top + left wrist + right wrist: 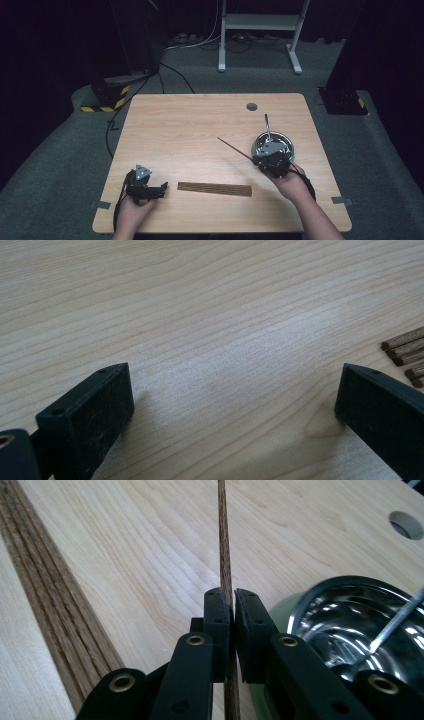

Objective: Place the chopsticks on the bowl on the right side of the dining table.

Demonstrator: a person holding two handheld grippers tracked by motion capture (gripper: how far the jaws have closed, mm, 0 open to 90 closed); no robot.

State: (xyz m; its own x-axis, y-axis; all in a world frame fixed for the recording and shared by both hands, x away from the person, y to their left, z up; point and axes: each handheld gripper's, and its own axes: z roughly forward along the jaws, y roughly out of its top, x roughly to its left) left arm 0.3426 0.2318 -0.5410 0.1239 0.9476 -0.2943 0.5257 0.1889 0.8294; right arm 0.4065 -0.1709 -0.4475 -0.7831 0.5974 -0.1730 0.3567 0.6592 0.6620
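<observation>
A row of thin brown wooden sticks (215, 189) lies flat near the table's front edge. One single stick (235, 148) is clamped in my right gripper (256, 160) and points up and to the left, above the wood. In the right gripper view the jaws press together on that stick (223, 540), with my right gripper (231, 605) beside a steel bowl (350, 625). My left gripper (163, 188) rests at the front left, just left of the row. Its jaws stand wide apart over bare wood in the left gripper view, my left gripper (230, 405) holding nothing; stick ends (405, 352) show at the right.
The steel bowl (273, 143) sits at the table's right with a thin metal utensil (267, 125) standing in it. A round cable hole (251, 106) lies near the far edge. The wooden table (190, 125) stands on grey carpet, with cables and a white frame behind.
</observation>
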